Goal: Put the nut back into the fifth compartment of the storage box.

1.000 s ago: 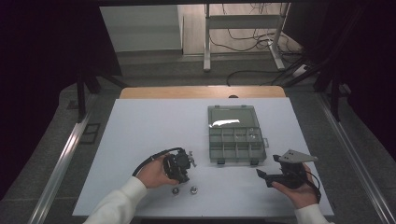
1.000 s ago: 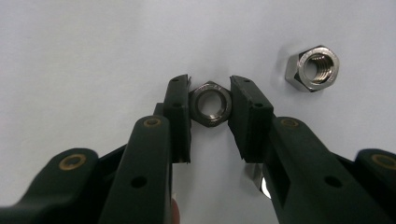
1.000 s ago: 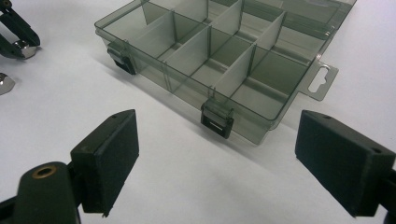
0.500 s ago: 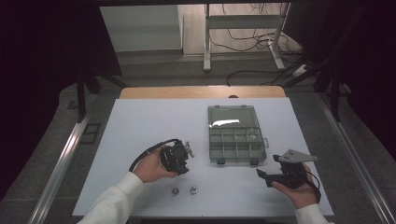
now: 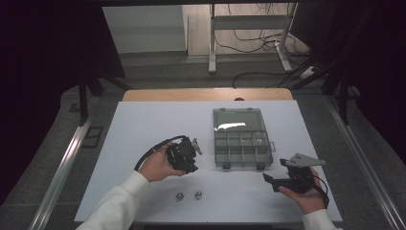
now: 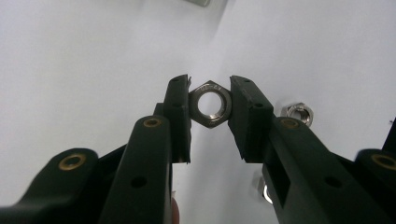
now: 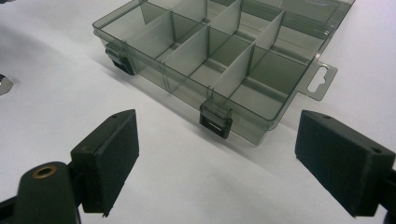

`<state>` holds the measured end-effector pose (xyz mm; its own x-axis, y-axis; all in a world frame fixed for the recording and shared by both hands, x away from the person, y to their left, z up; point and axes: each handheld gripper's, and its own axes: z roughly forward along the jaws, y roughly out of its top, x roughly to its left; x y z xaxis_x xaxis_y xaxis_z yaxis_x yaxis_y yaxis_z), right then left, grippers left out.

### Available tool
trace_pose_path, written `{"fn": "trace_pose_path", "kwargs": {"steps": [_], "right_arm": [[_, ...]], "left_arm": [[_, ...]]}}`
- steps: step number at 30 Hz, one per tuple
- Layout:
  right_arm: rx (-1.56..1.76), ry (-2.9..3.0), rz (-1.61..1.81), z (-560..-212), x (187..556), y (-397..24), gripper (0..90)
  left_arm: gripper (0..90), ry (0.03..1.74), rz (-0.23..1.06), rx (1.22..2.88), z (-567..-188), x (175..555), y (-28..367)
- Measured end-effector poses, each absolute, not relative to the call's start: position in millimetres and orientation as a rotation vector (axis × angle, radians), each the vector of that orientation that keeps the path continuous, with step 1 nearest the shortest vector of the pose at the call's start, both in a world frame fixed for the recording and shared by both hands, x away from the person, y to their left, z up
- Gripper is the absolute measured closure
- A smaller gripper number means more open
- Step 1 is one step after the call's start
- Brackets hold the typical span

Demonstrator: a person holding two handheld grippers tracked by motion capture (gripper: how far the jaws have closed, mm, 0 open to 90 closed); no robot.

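Observation:
In the left gripper view, my left gripper (image 6: 210, 83) is shut on a steel hex nut (image 6: 211, 122), which is pinched by its flats and held above the white table. In the high view this gripper (image 5: 184, 155) hovers left of a smoky clear compartment box (image 5: 242, 139), whose lid lies open and flat behind it. Two more nuts (image 5: 180, 196) (image 5: 198, 195) lie on the table nearer the person, and one of them (image 6: 299, 112) appears past the right jaw. My right gripper (image 5: 269, 178) is open in front of the box (image 7: 219, 46), its jaws wide apart (image 7: 233, 154) with nothing between them.
The box's compartments look empty, and two dark latches (image 7: 215, 120) sit on its near wall. The white table (image 5: 143, 124) has bare room at the left and far side. A wooden strip (image 5: 206, 94) runs along its far edge.
My left gripper has moved away from the two loose nuts, up and slightly toward the box, carrying its nut. The right gripper has stayed in place.

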<state>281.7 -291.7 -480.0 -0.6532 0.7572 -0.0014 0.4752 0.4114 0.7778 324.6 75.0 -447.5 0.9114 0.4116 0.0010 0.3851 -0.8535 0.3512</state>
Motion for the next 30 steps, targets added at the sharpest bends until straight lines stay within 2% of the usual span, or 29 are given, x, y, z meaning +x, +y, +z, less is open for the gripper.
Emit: {"fn": "trace_pose_path", "kwargs": {"steps": [30], "right_arm": [[1.069,2.314,1.118,-480.4,282.8,-293.2,13.7]], "left_arm": [[70.0,0.599,0.094,2.677,-433.4,354.1,43.4]]}}
